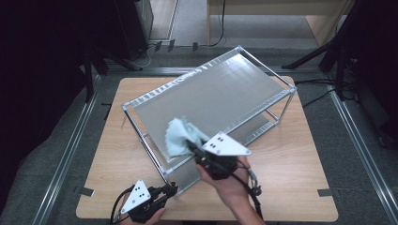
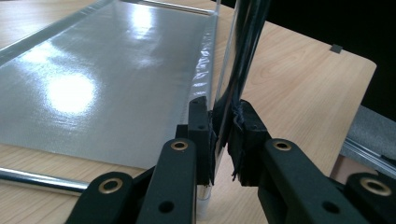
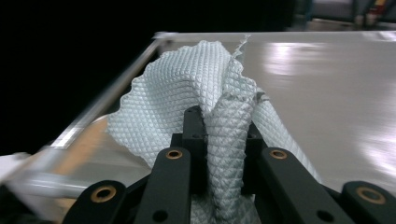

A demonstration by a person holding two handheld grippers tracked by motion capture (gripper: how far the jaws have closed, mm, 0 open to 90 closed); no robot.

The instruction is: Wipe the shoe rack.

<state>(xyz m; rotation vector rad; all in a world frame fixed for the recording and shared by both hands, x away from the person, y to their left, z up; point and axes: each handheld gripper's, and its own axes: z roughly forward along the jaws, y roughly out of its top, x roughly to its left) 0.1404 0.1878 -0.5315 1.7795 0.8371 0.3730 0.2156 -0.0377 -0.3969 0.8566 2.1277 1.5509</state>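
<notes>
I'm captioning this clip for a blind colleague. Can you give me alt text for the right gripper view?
The right gripper is shut on a bunched pale waffle-weave cloth, which rises between its two black jaws. Behind the cloth lies the shiny grey top shelf of a metal rack, with light glaring off it and its left edge rail blurred against a dark background.

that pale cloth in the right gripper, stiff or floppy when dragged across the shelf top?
Likely floppy: the cloth bunches and folds over between the right gripper pads. Probably light, since the free part stands up unaided. Its waffle weave may catch slightly, though the glossy rack top looks slick, so it should slide.
</notes>
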